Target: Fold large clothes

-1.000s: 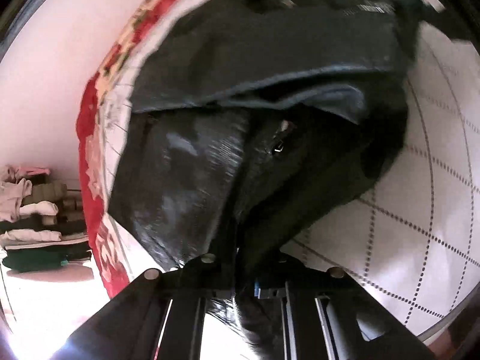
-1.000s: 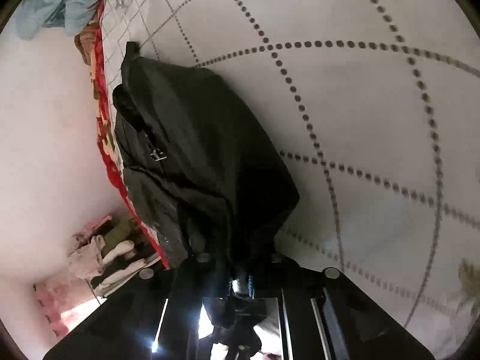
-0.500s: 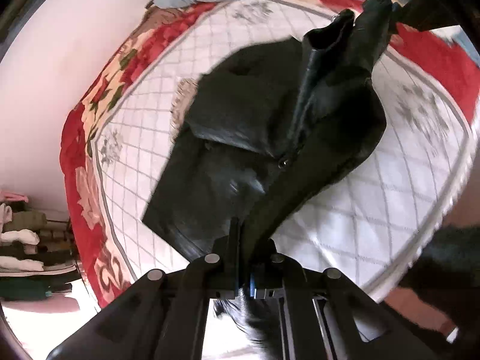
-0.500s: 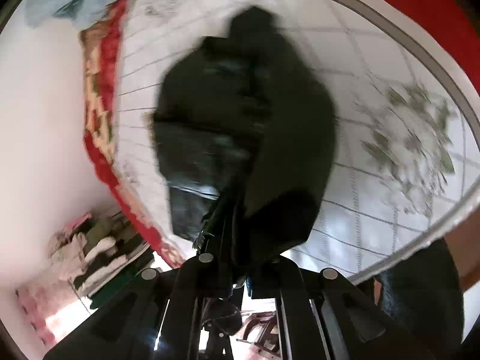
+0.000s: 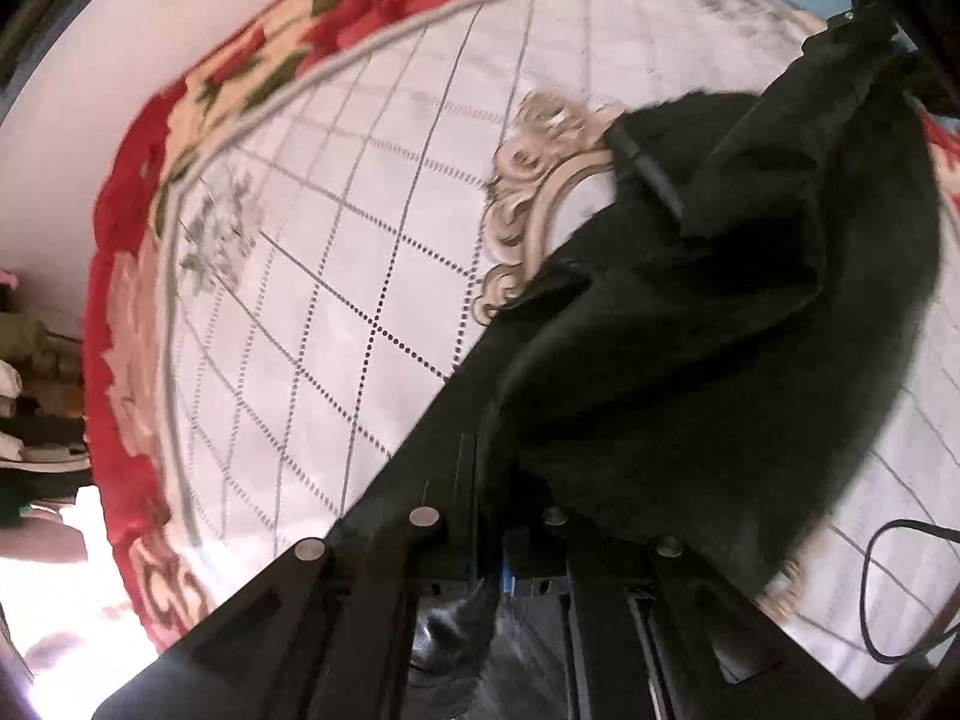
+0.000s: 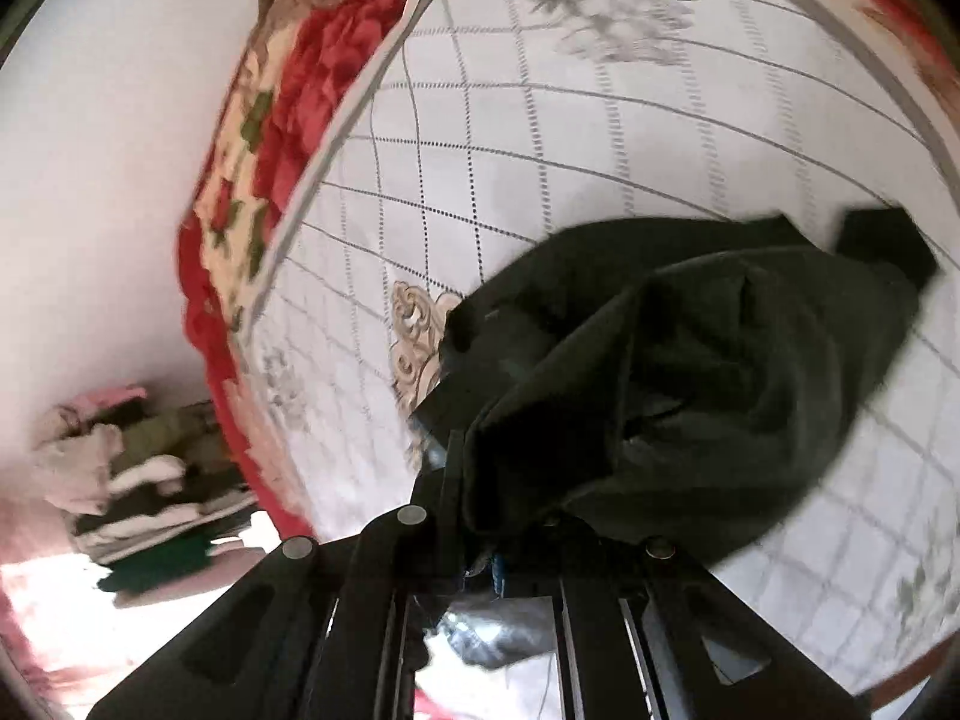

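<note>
A large black garment hangs from both grippers above a white quilted bed cover. My left gripper is shut on one edge of it; the cloth drapes up and to the right, hiding the fingertips. In the right wrist view the same garment bunches in front of my right gripper, which is shut on another edge. The right gripper's body shows at the top right of the left wrist view.
The bed cover has a red floral border and a beige scroll motif. Folded clothes are stacked on shelves beside the bed. A pale wall runs along the bed's far side. A black cable hangs at right.
Both grippers rose and swung the garment off the bed's edge toward its middle. The bed, close a second ago, now looks farther away and more of it shows.
</note>
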The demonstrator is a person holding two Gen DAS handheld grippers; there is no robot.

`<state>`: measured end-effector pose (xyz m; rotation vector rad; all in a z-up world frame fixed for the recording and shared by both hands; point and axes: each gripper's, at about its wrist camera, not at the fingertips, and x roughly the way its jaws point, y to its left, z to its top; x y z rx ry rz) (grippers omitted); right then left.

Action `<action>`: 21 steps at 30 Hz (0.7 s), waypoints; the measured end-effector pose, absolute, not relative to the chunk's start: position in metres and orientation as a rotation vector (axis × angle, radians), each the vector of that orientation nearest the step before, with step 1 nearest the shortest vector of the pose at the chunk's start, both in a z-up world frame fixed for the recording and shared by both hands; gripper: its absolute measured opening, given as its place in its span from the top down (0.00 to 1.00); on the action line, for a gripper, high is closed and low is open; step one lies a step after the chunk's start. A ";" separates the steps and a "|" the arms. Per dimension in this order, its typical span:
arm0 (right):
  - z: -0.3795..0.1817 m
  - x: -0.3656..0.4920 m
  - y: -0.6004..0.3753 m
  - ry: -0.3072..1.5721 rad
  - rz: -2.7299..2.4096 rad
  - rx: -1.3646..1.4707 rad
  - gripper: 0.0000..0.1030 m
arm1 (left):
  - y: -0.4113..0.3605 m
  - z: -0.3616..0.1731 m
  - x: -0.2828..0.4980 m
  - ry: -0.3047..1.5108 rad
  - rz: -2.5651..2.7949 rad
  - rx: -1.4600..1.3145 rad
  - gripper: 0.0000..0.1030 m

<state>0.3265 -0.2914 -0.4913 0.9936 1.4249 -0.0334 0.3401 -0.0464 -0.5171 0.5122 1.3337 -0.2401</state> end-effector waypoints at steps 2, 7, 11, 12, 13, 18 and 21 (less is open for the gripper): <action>-0.507 0.347 -0.280 1.455 -0.043 0.931 0.95 | -0.040 -0.533 0.351 1.364 -0.244 0.475 0.92; -0.557 0.391 -0.268 1.537 0.027 0.973 0.83 | -0.012 -0.541 0.367 1.451 -0.263 0.253 0.89; -0.560 0.399 -0.273 1.462 0.164 1.107 0.37 | 0.017 -0.518 0.367 1.438 -0.240 0.085 0.29; -0.548 0.397 -0.276 1.403 0.183 1.102 0.36 | 0.027 -0.508 0.365 1.421 -0.212 0.042 0.20; -0.533 0.394 -0.280 1.333 0.183 1.082 0.36 | 0.034 -0.501 0.363 1.407 -0.189 0.016 0.20; -0.494 0.367 -0.268 1.330 0.131 0.896 0.36 | 0.055 -0.483 0.353 1.390 -0.082 -0.101 0.12; -0.504 0.359 -0.240 1.416 0.136 0.749 0.55 | 0.055 -0.491 0.353 1.408 -0.051 -0.176 0.12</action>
